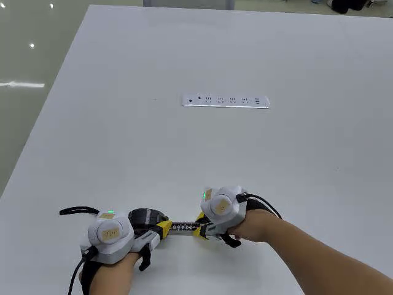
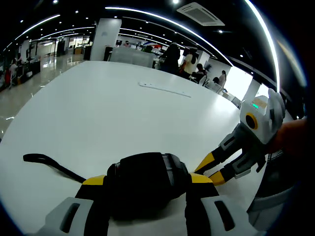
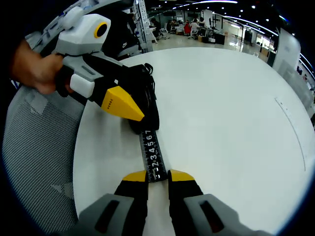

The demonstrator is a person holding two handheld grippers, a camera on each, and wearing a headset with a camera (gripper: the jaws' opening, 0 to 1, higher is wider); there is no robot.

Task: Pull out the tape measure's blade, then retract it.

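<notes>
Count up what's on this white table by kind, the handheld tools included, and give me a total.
Black round-cased tape measure, marked blade partly out: 1
White flat power strip: 1
Grey-and-yellow handheld tools: 2 (left tool, right tool)
Total: 4
</notes>
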